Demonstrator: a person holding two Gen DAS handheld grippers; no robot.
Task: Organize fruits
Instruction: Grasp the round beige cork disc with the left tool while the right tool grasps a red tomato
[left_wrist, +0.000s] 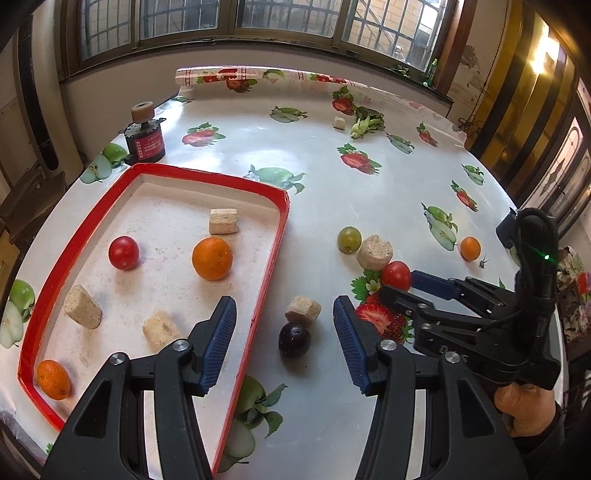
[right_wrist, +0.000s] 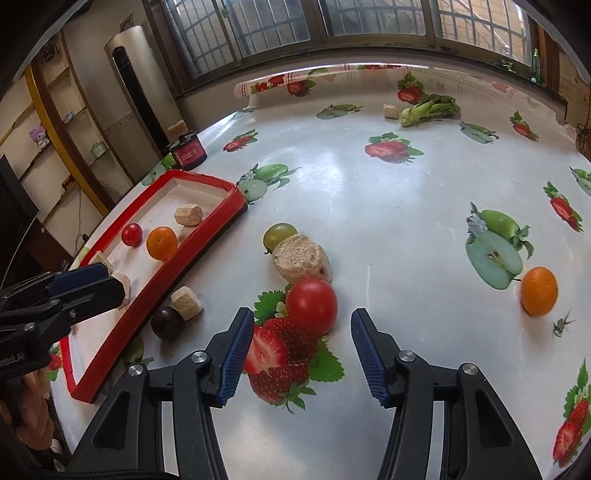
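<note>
Had both grippers wide, left gripper (left_wrist: 284, 345) lined up on the plum (left_wrist: 294, 339), right gripper (right_wrist: 303, 354) on the tomato (right_wrist: 312, 306), next probably close and tray (left_wrist: 273, 243) them.

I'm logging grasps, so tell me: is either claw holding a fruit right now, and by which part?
Nothing is held. The left claw is open, with the dark plum lying between its fingers. The right claw is open just short of the red tomato.

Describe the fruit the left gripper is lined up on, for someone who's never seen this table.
Find the red-rimmed tray; just off its right edge lies a dark plum, touching a beige block. It is the only near-black fruit.
</note>
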